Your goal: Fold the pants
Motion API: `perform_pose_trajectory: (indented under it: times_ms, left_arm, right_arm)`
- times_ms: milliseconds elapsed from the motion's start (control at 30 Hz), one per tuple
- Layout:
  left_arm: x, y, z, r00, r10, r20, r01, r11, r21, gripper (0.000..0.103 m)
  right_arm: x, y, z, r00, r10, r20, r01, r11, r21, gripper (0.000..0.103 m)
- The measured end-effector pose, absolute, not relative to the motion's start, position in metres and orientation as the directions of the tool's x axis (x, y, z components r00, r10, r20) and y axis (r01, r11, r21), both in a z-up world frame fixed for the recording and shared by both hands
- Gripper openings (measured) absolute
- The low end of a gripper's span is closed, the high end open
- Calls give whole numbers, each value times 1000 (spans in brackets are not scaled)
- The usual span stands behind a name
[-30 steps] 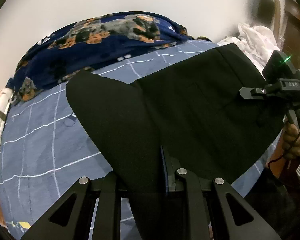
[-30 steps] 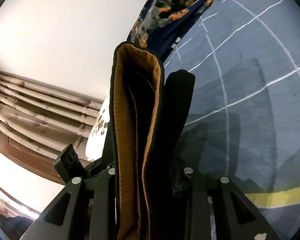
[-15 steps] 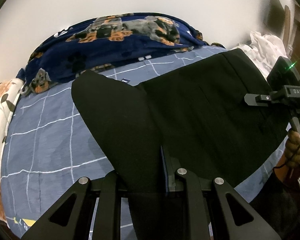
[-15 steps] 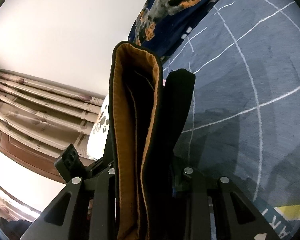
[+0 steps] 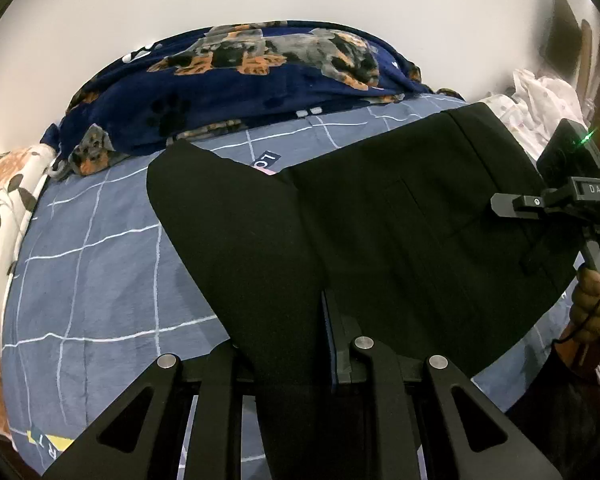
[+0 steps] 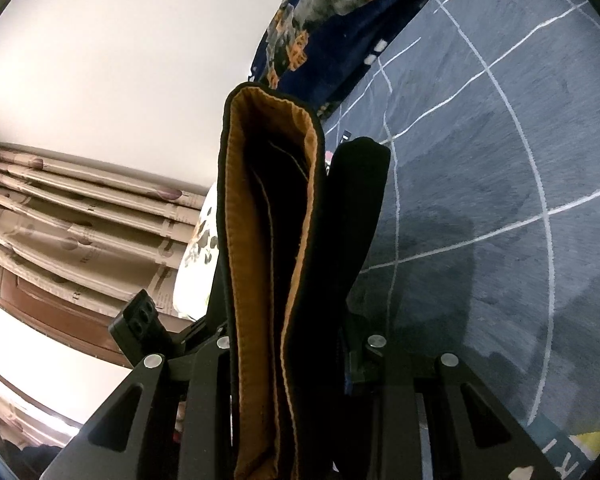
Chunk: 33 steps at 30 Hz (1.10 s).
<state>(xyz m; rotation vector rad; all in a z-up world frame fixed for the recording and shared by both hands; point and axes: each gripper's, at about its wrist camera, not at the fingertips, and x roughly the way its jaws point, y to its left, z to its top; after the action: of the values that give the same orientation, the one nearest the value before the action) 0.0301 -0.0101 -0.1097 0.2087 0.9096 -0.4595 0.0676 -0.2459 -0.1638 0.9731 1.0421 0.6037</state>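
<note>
With each hand-held gripper — left (image 5: 288,344), right (image 6: 288,360) — clamped on the black pants (image 5: 400,220), keep both level and taut as you lay them on the bed (image 5: 92,264).

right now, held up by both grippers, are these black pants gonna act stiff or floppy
Probably floppy: the black pants sag between the left gripper and right gripper. Likely somewhat weighty, since the tan-lined waistband bunches thick between the fingers. Probably not slippery; the weave looks matte.
</note>
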Motion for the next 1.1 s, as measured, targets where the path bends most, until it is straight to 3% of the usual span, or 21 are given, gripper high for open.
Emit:
perform_pose_trajectory:
  times_ms: [1100]
  left_arm:
    - [68, 24, -101, 570, -266, -777, 379, 925, -38, 18]
  right_arm:
    - [99, -220, -165, 390, 823, -414, 18, 442, 897, 27]
